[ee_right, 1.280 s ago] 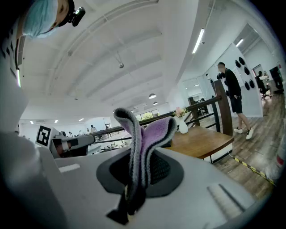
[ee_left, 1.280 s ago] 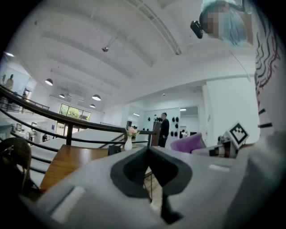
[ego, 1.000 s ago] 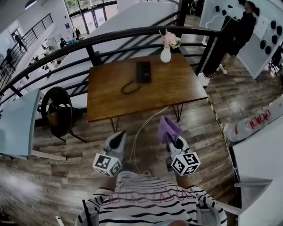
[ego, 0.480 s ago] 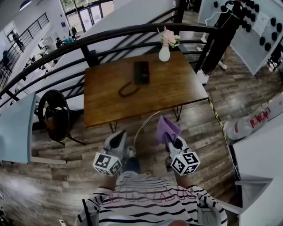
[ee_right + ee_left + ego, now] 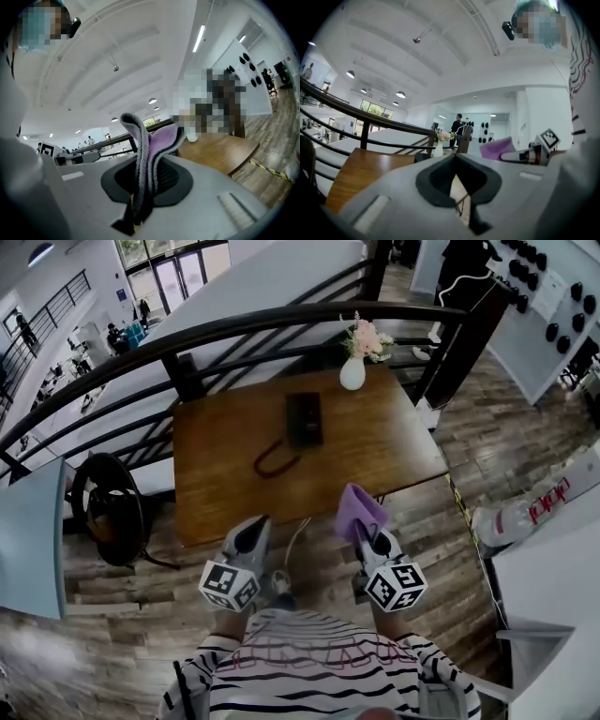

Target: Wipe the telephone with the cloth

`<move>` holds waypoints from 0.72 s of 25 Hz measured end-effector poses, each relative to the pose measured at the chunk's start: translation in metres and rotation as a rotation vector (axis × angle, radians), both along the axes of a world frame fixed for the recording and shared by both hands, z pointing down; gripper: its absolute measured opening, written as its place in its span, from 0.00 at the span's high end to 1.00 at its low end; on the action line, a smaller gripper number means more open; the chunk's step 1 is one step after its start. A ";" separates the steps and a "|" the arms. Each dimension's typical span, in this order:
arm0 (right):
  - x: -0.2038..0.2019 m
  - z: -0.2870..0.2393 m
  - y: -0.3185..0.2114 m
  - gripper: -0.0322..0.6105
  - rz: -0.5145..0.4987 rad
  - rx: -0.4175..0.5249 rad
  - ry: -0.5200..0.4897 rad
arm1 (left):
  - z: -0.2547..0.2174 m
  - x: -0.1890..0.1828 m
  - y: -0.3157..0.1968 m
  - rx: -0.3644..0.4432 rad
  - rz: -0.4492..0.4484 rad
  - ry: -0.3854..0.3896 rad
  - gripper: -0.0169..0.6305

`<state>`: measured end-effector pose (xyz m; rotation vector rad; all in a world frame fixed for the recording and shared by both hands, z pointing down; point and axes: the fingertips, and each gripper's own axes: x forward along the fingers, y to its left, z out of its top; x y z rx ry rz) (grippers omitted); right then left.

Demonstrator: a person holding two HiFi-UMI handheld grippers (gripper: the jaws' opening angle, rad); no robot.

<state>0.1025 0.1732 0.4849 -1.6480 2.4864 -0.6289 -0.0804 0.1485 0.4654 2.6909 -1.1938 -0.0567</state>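
Brown wooden table [image 5: 384, 451] fills upper centre, flat black telephone [image 5: 304, 418] at its middle. Right gripper [image 5: 362, 527] clenches the folded purple cloth [image 5: 356, 507]; left gripper [image 5: 253, 532] is closed, empty. Approach step: the cloth must next reach the telephone.

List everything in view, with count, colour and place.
table: 1, brown wood, ahead of the person
telephone: 1, black, mid-table
cord: 1, black, looped on the table, near-left of the telephone
vase: 1, white, holding pink flowers, table's far edge
railing: 1, black, behind the table
chair: 1, black, left of the table
cloth: 1, purple, pinched in the right gripper
left gripper: 1, grey, shut, empty
right gripper: 1, grey, shut on the cloth
shirt: 1, striped, bottom of head view
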 end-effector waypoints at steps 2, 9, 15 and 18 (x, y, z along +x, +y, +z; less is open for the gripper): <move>-0.012 0.000 -0.024 0.89 0.008 -0.005 0.001 | 0.000 -0.013 -0.026 -0.003 0.004 0.000 0.97; -0.051 -0.010 -0.092 0.89 0.051 0.000 0.013 | -0.009 -0.054 -0.100 0.000 0.036 0.014 0.97; -0.073 -0.013 -0.129 0.89 0.102 0.004 0.012 | -0.008 -0.079 -0.141 0.002 0.077 0.020 0.97; -0.074 -0.009 -0.142 0.89 0.112 0.000 0.011 | -0.002 -0.082 -0.155 -0.004 0.082 0.034 0.97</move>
